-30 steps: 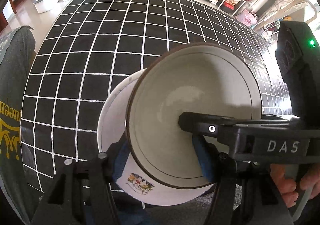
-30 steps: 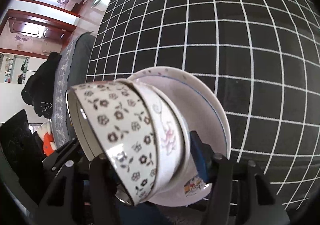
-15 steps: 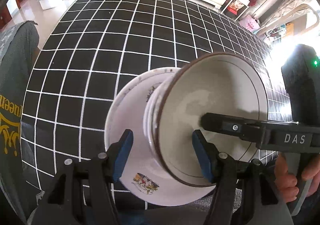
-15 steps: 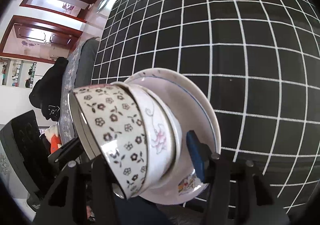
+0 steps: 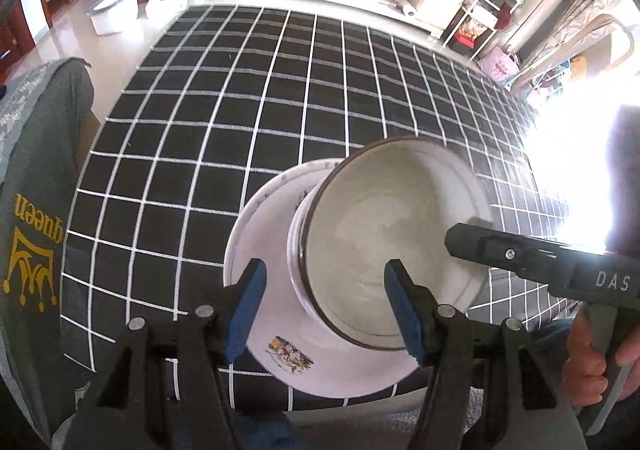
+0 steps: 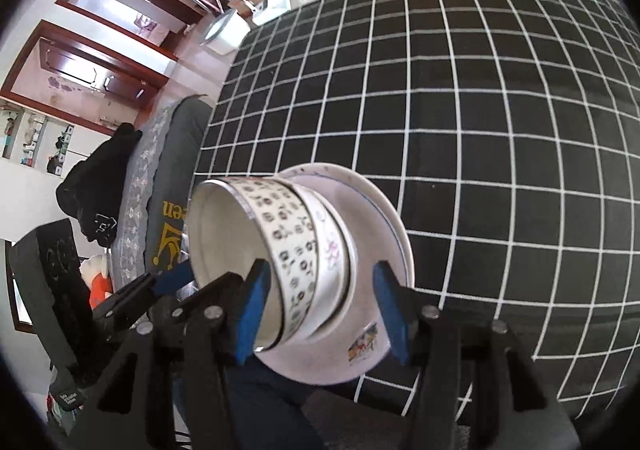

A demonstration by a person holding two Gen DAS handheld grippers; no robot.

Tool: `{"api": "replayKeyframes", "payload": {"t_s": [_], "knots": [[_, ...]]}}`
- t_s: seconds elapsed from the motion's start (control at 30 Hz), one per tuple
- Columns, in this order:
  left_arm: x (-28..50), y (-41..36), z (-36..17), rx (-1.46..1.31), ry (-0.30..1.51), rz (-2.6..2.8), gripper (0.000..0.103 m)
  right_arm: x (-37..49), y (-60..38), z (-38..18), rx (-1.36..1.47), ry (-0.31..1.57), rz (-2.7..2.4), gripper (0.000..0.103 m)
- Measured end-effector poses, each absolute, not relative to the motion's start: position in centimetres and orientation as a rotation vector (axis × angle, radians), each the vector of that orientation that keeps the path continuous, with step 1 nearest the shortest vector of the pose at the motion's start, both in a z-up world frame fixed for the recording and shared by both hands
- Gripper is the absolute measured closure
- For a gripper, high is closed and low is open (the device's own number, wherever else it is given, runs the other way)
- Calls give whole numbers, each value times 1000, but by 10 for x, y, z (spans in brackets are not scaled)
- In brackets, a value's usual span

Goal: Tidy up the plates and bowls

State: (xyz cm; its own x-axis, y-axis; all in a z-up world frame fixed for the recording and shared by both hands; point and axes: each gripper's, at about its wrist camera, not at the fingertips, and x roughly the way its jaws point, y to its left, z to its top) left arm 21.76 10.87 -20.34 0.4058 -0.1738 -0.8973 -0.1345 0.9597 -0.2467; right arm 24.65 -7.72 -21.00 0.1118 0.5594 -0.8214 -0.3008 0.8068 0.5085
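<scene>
The left claw (image 5: 324, 306) hovers with its jaws apart, gripping nothing; beyond its blue pads (image 5: 246, 306) sits the plate (image 5: 264, 250) on the checked cloth (image 5: 240, 110), two bowls (image 5: 384, 234) stacked on it; the right claw (image 6: 322, 310) likewise stands open, straddling the patterned bowl (image 6: 288, 246) without touching.

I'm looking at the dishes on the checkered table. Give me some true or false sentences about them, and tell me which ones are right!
1. The patterned bowl is the top one of the stack. True.
2. The stack stands on a white plate. True.
3. The tablecloth is plain red. False: it is black with white grid lines.
4. The left gripper squeezes the top bowl. False: its blue pads stand apart from the dishes, jaws open.
5. The right gripper carries a spoon. False: it holds nothing, jaws open.
</scene>
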Motion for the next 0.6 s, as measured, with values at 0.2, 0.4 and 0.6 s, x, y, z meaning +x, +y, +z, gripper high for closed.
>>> {"api": "replayKeyframes", "payload": {"t_s": [0.2,0.4,0.6], "knots": [[201,102,-172,-286,1086,-12,44,228,-90,-185,198,1227,632,45],[172,73,-130,-179,959,-24,44,200,-105,-157,115,1105,601,45],[141,52,-107,-114,860,-58,44,164,-124,-135,55,976,541,45]]}}
